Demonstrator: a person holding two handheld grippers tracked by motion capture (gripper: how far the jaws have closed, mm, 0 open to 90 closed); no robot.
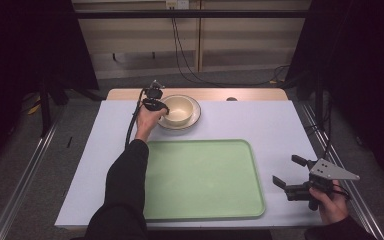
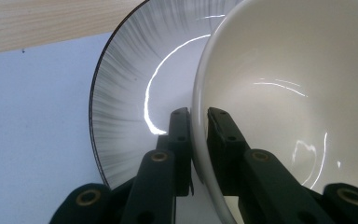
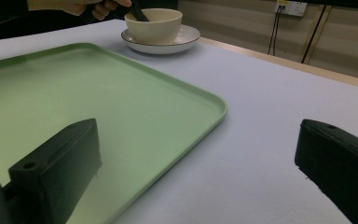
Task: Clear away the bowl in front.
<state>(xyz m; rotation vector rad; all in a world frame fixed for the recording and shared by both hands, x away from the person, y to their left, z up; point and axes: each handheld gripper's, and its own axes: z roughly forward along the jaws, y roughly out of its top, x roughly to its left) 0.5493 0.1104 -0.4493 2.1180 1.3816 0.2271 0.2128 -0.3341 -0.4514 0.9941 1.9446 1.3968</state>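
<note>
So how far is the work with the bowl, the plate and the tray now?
Nothing looks finished: the green tray holds nothing. In hand: the left gripper is shut on the rim of the cream bowl, which sits on the plate. The right gripper is open beside the tray. Probably left: moving bowl and plate onto the tray.

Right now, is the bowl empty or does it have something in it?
Empty. The bowl shows a bare, glossy cream inside where the left hand-held gripper pinches its rim.
</note>
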